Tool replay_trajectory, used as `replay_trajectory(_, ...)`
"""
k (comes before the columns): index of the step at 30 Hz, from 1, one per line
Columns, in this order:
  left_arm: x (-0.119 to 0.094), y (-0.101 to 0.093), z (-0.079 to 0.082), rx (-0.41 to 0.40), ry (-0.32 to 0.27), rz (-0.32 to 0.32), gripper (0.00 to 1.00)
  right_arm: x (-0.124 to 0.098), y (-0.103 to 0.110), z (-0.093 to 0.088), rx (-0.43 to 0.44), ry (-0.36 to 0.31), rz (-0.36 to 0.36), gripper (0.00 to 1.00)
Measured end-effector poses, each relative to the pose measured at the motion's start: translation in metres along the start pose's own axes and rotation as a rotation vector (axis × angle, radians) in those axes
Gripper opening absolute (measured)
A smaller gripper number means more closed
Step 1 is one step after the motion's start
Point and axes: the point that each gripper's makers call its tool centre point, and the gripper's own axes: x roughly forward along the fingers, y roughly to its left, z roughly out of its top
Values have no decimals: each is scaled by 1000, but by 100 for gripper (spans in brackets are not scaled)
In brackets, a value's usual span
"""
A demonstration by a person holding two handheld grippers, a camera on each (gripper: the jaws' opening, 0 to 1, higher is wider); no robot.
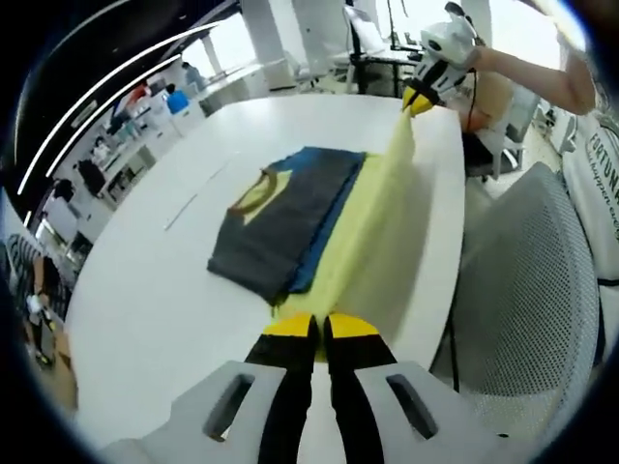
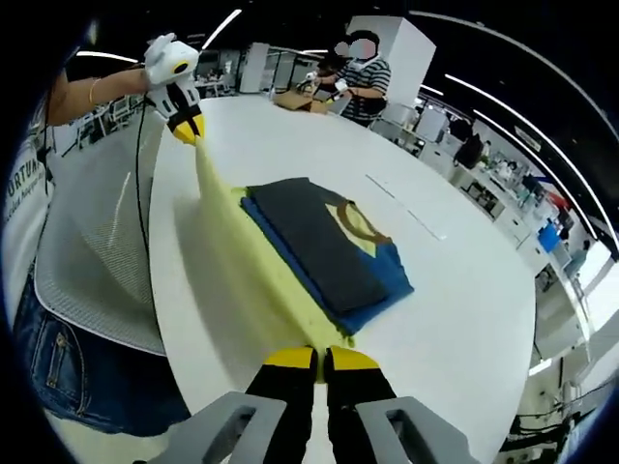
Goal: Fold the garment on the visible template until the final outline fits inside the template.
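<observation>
1. While the left gripper (image 1: 320, 327) pinched the near corner of the garment's (image 1: 290, 217) yellow side, the fold was mid-lift.
2. Garment lay on the table (image 1: 145, 319).
3. Right gripper (image 2: 320, 359) clamped the opposite corner; next, probably carry the flap across.

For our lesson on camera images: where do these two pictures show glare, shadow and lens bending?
Left gripper view: the windows behind the right hand-held gripper are blown out white; the table edge bows. Right gripper view: ceiling light strips curve, and the lifted yellow cloth throws a soft shadow on the table beside it.
</observation>
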Motion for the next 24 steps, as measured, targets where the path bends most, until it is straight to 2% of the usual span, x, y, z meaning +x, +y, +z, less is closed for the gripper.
replay_trajectory(11, 6, 35, 17, 27, -29, 57, 1, 10, -30, 20, -37, -23, -44, 0)
replay_trajectory(24, 22, 77, 34, 50, -33, 90, 1, 32, -68, 36, -11, -49, -127, 0)
